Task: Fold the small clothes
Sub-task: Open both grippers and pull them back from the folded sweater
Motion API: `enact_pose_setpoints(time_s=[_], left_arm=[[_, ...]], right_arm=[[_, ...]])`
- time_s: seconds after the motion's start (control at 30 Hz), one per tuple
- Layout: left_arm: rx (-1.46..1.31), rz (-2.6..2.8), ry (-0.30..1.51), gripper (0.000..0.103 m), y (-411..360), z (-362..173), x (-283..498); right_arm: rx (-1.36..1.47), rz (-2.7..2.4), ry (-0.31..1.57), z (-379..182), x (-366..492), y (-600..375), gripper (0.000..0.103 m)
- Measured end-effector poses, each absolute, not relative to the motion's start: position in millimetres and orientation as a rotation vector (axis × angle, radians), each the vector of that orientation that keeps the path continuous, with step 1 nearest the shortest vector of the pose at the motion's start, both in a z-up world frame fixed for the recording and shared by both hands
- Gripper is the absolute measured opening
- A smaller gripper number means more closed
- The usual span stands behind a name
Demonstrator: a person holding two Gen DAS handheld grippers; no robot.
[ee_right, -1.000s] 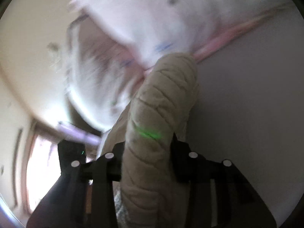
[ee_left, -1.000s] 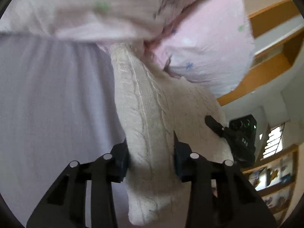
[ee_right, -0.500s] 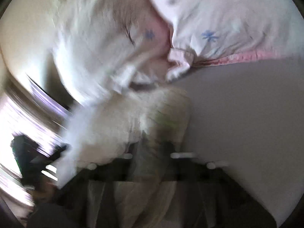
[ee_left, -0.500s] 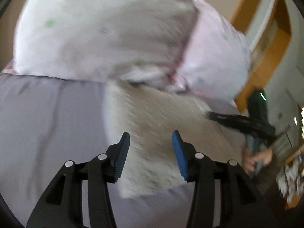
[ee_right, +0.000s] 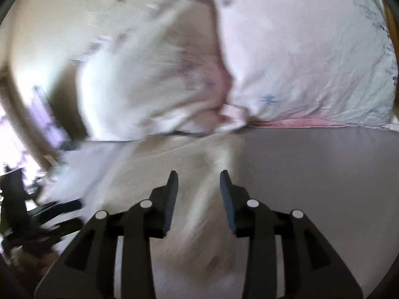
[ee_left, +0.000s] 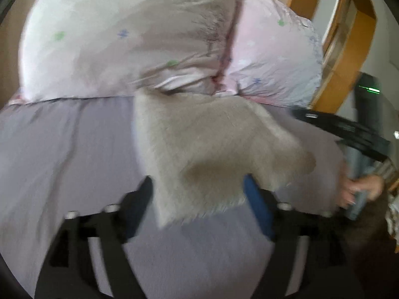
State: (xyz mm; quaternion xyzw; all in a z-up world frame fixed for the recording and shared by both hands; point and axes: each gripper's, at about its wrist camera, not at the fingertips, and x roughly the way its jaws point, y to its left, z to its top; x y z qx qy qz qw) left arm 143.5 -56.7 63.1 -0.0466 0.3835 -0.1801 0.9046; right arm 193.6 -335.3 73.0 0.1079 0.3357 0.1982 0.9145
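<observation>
2 grippers' fingers spread, cream knit garment [ee_left: 207,147] motion-blurred, edges indistinct

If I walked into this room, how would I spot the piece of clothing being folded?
Look at the bed with the lilac-grey sheet and find the two pale pink pillows at its head. Just in front of them, where they meet, lies the cream knitted garment. It is the only fuzzy, off-white thing there; the pillows are smooth with tiny printed stars.
</observation>
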Motion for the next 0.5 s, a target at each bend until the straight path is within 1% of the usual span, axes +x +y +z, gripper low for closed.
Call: enact_pose_setpoints(time_s=[0.07,0.1,0.17,0.23,0.27,0.3,0.33,0.37,0.43,0.5], left_arm=[[-0.099,-0.332,0.801,0.086,-52.5,58.5,130.3],[-0.109,-0.317,0.813,0.089,-50.8,55.4,125.9],[-0.131,-0.290,0.843,0.091,-49.0,47.2,119.2],[-0.132,-0.263,0.866,0.094,-49.9,39.5,116.5],[-0.125,-0.235,0.874,0.099,-50.2,35.9,114.8],[-0.118,-0.212,0.879,0.102,-50.8,33.1,113.4],[-0.103,-0.191,0.882,0.102,-52.9,29.7,113.0],[-0.091,-0.183,0.888,0.102,-55.2,27.5,113.3],[-0.063,-0.168,0.905,0.102,-61.3,22.5,116.9],[-0.017,-0.140,0.925,0.102,-69.3,16.6,122.0]], right_arm=[[0.228,0.473,0.735,63.6,179.7,-321.3,0.037],[0.221,0.455,0.808,50.5,185.4,-314.1,0.038],[0.202,0.369,0.958,14.4,206.2,-301.8,0.038],[0.258,0.383,0.904,24.7,200.2,-308.8,0.040],[0.267,0.391,0.888,30.3,195.1,-310.3,0.056],[0.266,0.386,0.838,41.4,179.7,-313.0,0.069],[0.253,0.366,0.800,47.2,168.1,-313.5,0.096],[0.237,0.333,0.757,52.2,154.3,-314.2,0.101],[0.195,0.278,0.731,53.5,136.5,-311.9,0.101],[0.129,0.170,0.760,47.1,127.1,-307.1,0.101]])
